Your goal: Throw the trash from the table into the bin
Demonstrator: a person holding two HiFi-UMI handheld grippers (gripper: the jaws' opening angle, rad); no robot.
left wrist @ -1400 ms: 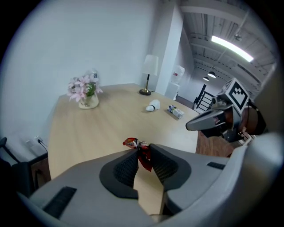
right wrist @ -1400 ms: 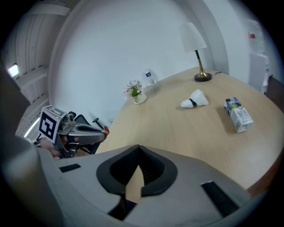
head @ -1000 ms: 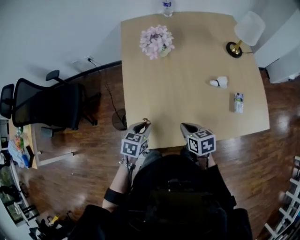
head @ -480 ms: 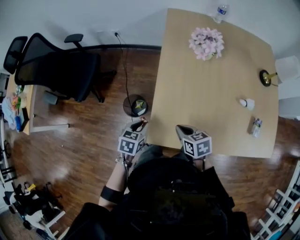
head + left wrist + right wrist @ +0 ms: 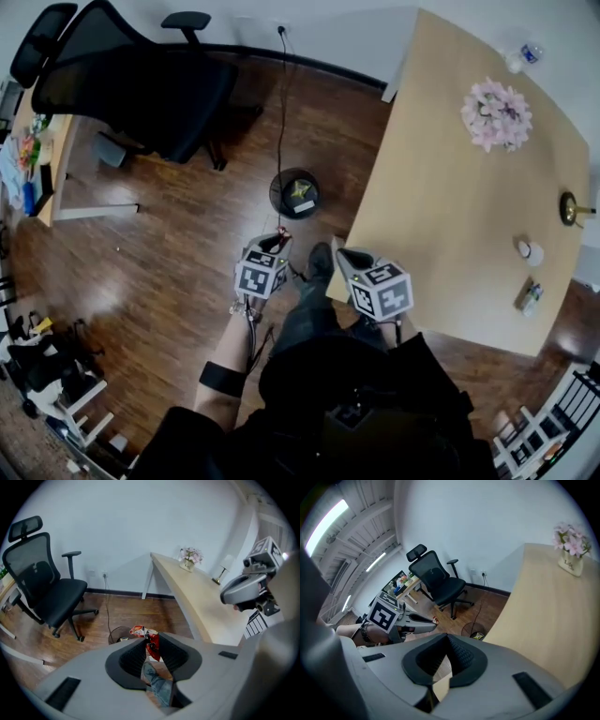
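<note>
Left gripper view: left tool (image 5: 151, 641) pinches the red snack wrapper (image 5: 142, 631), right tool (image 5: 447, 640) closed and empty; bin (image 5: 120, 633) sits on floor near desk (image 5: 187, 590) corner, so centre above its mouth before releasing.

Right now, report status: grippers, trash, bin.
Left gripper shut on red wrapper. Right gripper shut, empty. Bin ahead on floor, cord running beside it.
</note>
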